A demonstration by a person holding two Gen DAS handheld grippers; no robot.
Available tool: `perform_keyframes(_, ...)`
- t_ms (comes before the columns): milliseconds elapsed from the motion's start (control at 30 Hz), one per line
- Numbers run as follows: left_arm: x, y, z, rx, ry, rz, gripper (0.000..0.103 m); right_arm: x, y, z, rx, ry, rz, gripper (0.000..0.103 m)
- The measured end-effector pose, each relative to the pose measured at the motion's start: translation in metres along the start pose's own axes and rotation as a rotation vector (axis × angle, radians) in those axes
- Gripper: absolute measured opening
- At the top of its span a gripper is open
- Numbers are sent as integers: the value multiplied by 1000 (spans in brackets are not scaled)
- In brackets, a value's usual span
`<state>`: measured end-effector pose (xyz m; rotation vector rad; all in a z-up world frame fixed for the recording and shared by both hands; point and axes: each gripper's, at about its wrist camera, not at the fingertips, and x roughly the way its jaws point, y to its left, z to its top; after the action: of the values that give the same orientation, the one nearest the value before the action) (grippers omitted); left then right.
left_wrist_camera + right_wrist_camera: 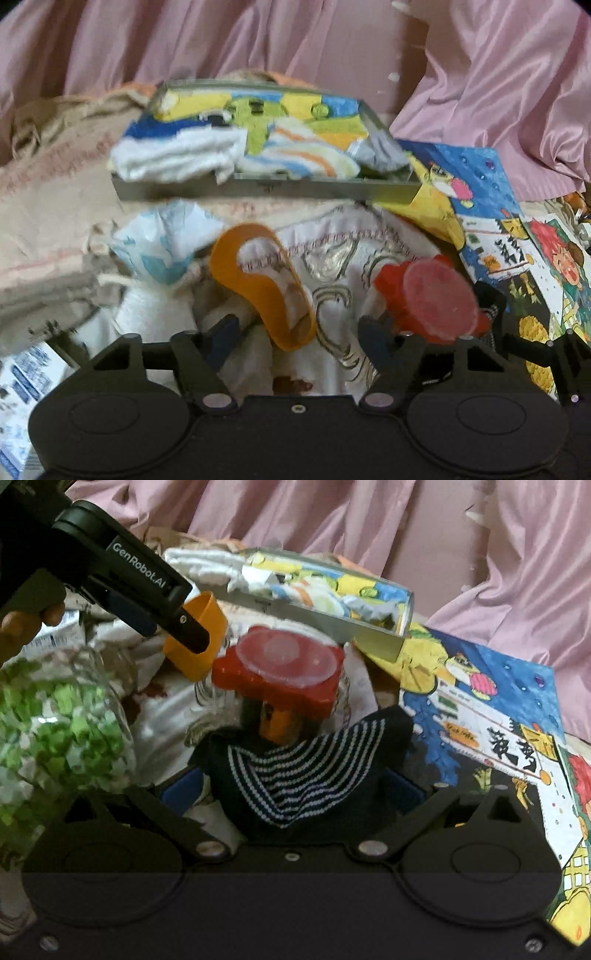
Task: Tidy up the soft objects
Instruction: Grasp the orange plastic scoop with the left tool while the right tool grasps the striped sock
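Left wrist view first: the left tongs [295,332] sit partly spread over a messy pile of cloth, with an orange felt loop [264,288] lying between the fingers, up against the left one. I can't tell whether the pads actually press on it. A red-lidded jar [432,299] sits by the right finger, and a crumpled white and blue wrapper [162,243] lies further left. Behind all that a clear tray [266,188] holds folded little towels [177,155], and picture books [491,206] are spread out to the right, pink curtain [295,44] at the back. Right wrist view: the right tongs [291,794] are clamped on a dark sock with white stripes [295,779], bunched up between the blue pads. The other tongs come in from the top left with a person's hand [22,627] on the handle, tips on the orange loop, just beside the red jar. A glass jar of green and white paper bits [59,723] sits at the left edge.
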<state>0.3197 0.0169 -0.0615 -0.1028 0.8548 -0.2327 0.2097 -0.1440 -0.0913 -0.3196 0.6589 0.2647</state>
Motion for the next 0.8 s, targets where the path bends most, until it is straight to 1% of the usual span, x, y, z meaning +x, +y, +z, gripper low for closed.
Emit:
perform_keyframes(33,3,3,0,-14,15,-14,57,1,1,0,1,2,-4,102)
perform_keyframes(100,4,10,2,-62,11,-50,54,3,2,-1,5,5,-9,99)
perform_keyframes(167,7,15,3,-86,13,-60,51,6,3,0,13,9,-14,94)
perform_keyframes(233,8,14,2,-80,18,-69,45,10,1,0,14,7,-17,91)
perform_keyframes(267,9,13,2,-77,18,-71,43,11,2,0,10,4,-19,90)
perform_keyframes(367,10,10,2,-60,21,-57,35,11,3,0,0,-5,-24,82)
perform_keyframes(433,12,8,3,-49,27,-47,29,13,1,0,8,-3,-19,73)
perform_keyframes(467,13,9,3,-50,29,-45,28,13,0,0,14,-1,-17,70)
perform_keyframes(633,13,7,2,-38,23,-40,18,8,-9,2,57,-15,-25,48)
perform_keyframes(733,11,3,0,-11,15,-32,14,4,-14,3,89,-17,-30,39)
perform_keyframes(800,9,-1,-1,16,8,-27,12,2,-18,5,98,-21,-30,37)
